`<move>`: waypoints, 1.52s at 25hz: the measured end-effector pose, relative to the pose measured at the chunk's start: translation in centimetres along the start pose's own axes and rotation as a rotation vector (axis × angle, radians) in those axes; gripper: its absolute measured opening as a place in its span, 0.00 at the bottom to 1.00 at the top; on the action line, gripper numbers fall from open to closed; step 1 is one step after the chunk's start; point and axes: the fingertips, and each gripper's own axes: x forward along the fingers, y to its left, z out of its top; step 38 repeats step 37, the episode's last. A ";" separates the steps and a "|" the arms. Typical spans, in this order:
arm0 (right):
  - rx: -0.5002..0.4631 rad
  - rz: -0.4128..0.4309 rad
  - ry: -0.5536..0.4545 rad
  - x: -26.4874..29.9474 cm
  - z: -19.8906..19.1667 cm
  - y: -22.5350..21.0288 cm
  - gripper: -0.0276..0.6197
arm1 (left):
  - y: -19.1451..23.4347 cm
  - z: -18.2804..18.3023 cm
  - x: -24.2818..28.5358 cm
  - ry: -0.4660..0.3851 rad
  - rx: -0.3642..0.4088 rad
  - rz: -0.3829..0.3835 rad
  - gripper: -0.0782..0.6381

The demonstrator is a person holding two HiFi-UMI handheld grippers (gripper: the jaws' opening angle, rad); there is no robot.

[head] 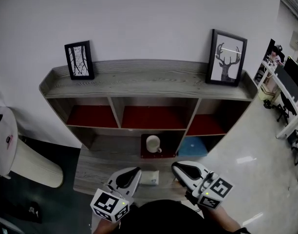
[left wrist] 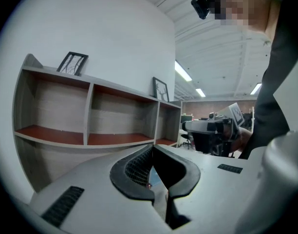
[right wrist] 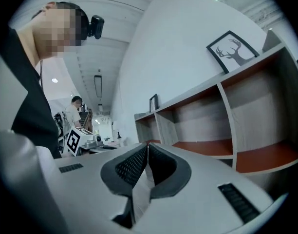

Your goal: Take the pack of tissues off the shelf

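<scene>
The pack of tissues [head: 150, 178], small and pale, lies on the lowest grey board of the shelf [head: 139, 79], just in front of me. It sits between my two grippers and neither holds it. To its left my left gripper [head: 134, 172] has its jaws together and empty; in the left gripper view [left wrist: 151, 148] the tips meet. My right gripper [head: 176, 168] is to the pack's right, also shut on nothing, tips touching in the right gripper view [right wrist: 147, 146]. Neither gripper view shows the pack.
A white mug [head: 153, 144] stands in the lower middle compartment and a blue thing [head: 193, 146] in the lower right one. Two framed pictures [head: 80, 60] [head: 227, 58] lean on the top board. A pale cylindrical bin [head: 34, 165] stands at the left. Desks and chairs [head: 285, 96] are at the far right.
</scene>
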 end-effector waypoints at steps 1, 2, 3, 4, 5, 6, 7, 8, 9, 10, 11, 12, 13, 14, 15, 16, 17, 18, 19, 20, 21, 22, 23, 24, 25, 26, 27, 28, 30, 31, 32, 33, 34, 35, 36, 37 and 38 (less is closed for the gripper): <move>-0.019 -0.003 -0.007 -0.1 0.3 0.0 0.08 | 0.0 0.2 -0.1 -0.002 0.019 0.010 0.13; -0.036 -0.004 -0.013 -0.2 0.6 0.0 0.07 | 0.0 0.5 -0.2 -0.006 0.038 0.020 0.13; -0.049 -0.003 -0.018 -0.3 0.8 0.1 0.07 | 0.0 0.7 -0.3 -0.011 0.055 0.029 0.13; -0.059 -0.001 -0.022 -0.3 0.9 0.1 0.07 | 0.0 0.9 -0.3 -0.015 0.067 0.038 0.13; -0.067 -0.001 -0.022 -0.4 1.0 0.1 0.07 | -0.1 1.1 -0.3 -0.019 0.075 0.045 0.13; -0.074 -0.002 -0.021 -0.4 1.1 0.1 0.07 | -0.1 1.2 -0.3 -0.023 0.079 0.048 0.13; -0.080 -0.004 -0.019 -0.5 1.1 0.1 0.07 | -0.2 1.3 -0.3 -0.027 0.081 0.048 0.13; -0.085 -0.006 -0.017 -0.5 1.1 0.1 0.07 | -0.3 1.4 -0.3 -0.031 0.084 0.048 0.13; -0.089 -0.008 -0.015 -0.6 1.1 0.1 0.07 | -0.4 1.4 -0.3 -0.033 0.086 0.048 0.13; -0.093 -0.009 -0.015 -0.6 1.1 0.1 0.07 | -0.4 1.5 -0.2 -0.033 0.088 0.048 0.13; -0.096 -0.010 -0.014 -0.7 1.0 0.1 0.07 | -0.4 1.5 -0.2 -0.033 0.087 0.046 0.13; -0.098 -0.011 -0.011 -0.8 0.9 0.1 0.07 | -0.5 1.5 -0.2 -0.033 0.083 0.045 0.13; -0.097 -0.012 -0.007 -0.8 0.8 0.0 0.07 | -0.5 1.5 -0.1 -0.031 0.076 0.044 0.13; -0.095 -0.013 -0.001 -0.9 0.6 0.0 0.07 | -0.6 1.5 -0.1 -0.029 0.068 0.043 0.13; -0.093 -0.013 0.004 -1.0 0.5 0.0 0.07 | -0.6 1.4 -0.1 -0.028 0.061 0.043 0.13; -0.093 -0.011 0.004 -1.0 0.4 0.0 0.07 | -0.6 1.4 -0.1 -0.028 0.056 0.043 0.13; -0.092 -0.008 0.001 -1.0 0.3 0.0 0.07 | -0.6 1.4 -0.1 -0.028 0.052 0.044 0.13; -0.087 -0.004 -0.003 -0.9 0.3 0.1 0.07 | -0.6 1.3 -0.2 -0.027 0.049 0.045 0.13; -0.080 0.001 -0.012 -0.9 0.4 0.2 0.07 | -0.6 1.2 -0.2 -0.026 0.048 0.046 0.13; -0.074 0.006 -0.022 -0.8 0.5 0.3 0.07 | -0.6 1.2 -0.2 -0.024 0.047 0.046 0.13; -0.071 0.005 -0.020 -0.9 0.4 0.3 0.07 | -0.6 1.1 -0.2 -0.023 0.047 0.046 0.13; -0.073 0.000 -0.006 -1.0 0.1 0.2 0.07 | -0.6 1.1 -0.3 -0.022 0.046 0.046 0.13; -0.075 -0.005 0.007 -1.0 -0.2 0.1 0.07 | -0.6 1.0 -0.3 -0.021 0.046 0.046 0.13; -0.076 -0.007 0.014 -1.1 -0.4 0.0 0.07 | -0.6 1.0 -0.4 -0.020 0.045 0.047 0.13; -0.076 -0.007 0.016 -1.1 -0.4 0.0 0.07 | -0.7 0.9 -0.4 -0.019 0.044 0.048 0.13; -0.075 -0.006 0.016 -1.1 -0.5 0.1 0.07 | -0.7 0.9 -0.4 -0.019 0.042 0.048 0.13; -0.074 -0.005 0.016 -1.1 -0.6 0.1 0.07 | -0.7 0.8 -0.5 -0.019 0.040 0.048 0.13; -0.072 -0.004 0.016 -1.1 -0.6 0.2 0.07 | -0.8 0.8 -0.5 -0.018 0.040 0.047 0.13; -0.067 -0.001 0.015 -1.1 -0.7 0.3 0.07 | -0.9 0.6 -0.6 -0.015 0.041 0.043 0.13; -0.065 0.000 0.015 -1.1 -0.8 0.4 0.07 | -0.9 0.6 -0.6 -0.012 0.040 0.042 0.13; -0.066 0.000 0.015 -1.2 -0.8 0.4 0.07 | -1.0 0.5 -0.7 -0.011 0.038 0.042 0.13; -0.066 0.000 0.014 -1.3 -0.8 0.5 0.07 | -1.1 0.5 -0.7 -0.011 0.036 0.043 0.13; -0.067 0.000 0.012 -1.4 -0.8 0.5 0.07 | -1.2 0.5 -0.8 -0.012 0.034 0.044 0.13; -0.067 0.000 0.011 -1.5 -0.8 0.6 0.07 | -1.3 0.5 -0.8 -0.013 0.032 0.044 0.13; -0.067 -0.001 0.010 -1.6 -0.8 0.6 0.07 | -1.4 0.5 -0.8 -0.015 0.030 0.044 0.13; -0.067 -0.001 0.009 -1.7 -0.8 0.6 0.07 | -1.5 0.5 -0.8 -0.017 0.029 0.044 0.13; -0.067 -0.001 0.009 -1.7 -0.8 0.6 0.07 | -1.5 0.5 -0.8 -0.017 0.029 0.044 0.13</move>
